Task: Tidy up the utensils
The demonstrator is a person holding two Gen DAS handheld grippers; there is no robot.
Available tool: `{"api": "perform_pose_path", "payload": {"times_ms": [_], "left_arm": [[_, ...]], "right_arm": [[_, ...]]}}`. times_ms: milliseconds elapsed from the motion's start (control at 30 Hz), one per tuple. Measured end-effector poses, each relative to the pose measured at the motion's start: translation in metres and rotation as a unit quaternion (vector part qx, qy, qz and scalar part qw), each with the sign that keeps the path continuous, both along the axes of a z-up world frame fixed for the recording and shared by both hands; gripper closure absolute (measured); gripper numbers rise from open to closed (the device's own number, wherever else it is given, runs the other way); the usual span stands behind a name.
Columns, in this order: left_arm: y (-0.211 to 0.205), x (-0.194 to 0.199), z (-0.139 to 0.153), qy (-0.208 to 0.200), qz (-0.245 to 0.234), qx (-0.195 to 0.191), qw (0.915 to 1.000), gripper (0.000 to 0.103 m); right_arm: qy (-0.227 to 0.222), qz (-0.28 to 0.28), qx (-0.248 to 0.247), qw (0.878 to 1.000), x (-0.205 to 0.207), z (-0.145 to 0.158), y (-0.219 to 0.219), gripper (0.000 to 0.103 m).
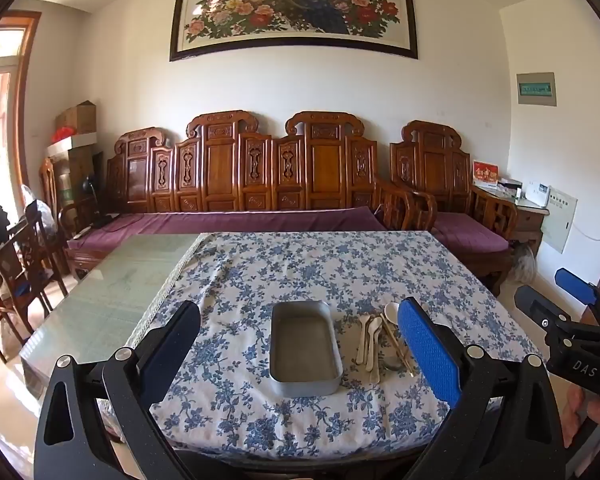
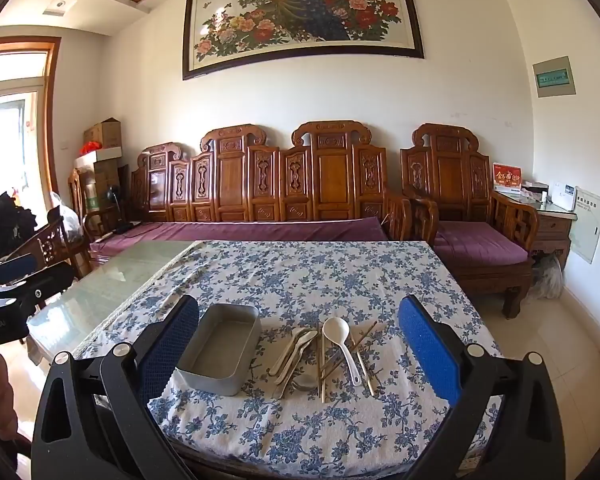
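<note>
We hold both the left gripper (image 1: 300, 344) and the right gripper (image 2: 298, 344) spread wide, empty, above the table's near edge. The utensils (image 2: 324, 356) lie heaped just right of the empty metal tray (image 2: 220, 354); we should pinch one handle at a time.

Carved wood sofa (image 1: 256, 176) w/ peacock painting (image 1: 296, 4) on white wall.

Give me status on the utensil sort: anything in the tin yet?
Done: nothing; the metal tin is empty. In hand: nothing; the left gripper and right gripper are both open, hovering short of the table. Left: the whole pile beside the tin on the floral tablecloth, including the white ladle, small spoons and chopsticks.
</note>
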State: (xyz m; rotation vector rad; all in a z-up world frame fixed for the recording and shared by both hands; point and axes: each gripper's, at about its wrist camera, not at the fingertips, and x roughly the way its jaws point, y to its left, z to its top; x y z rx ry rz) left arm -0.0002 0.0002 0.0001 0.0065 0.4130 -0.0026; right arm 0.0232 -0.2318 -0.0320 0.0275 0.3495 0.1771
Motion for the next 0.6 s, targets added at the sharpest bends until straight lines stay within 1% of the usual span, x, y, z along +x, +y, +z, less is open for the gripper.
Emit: {"api": "perform_pose_path", "payload": {"times_ms": [600], "left_arm": [[0.0,0.0002,-0.0001,0.001,-0.001,-0.001,1.0,0.008]], "right_arm": [[-0.001,0.0,0.0,1.0,-0.0012,0.0016,0.0001,0.003]]}}
